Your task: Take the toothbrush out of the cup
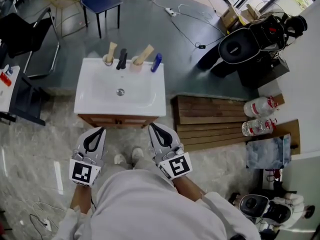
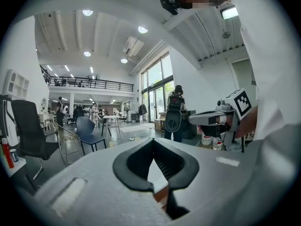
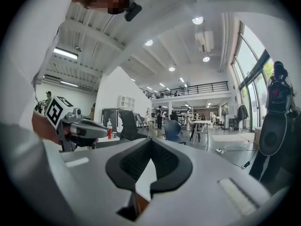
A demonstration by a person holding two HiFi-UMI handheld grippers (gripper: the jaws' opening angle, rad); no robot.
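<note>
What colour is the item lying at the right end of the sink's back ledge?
Blue; the item shows best in the head view.

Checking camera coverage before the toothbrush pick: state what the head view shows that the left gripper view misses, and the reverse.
Head view only: two cups at the back edge of the white sink, a toothbrush in each, and the wooden pallet.
Left gripper view only: ceiling lights and the balcony railing.
Both: the left gripper, fingers shut and empty, the right gripper, and the blue chair.
</note>
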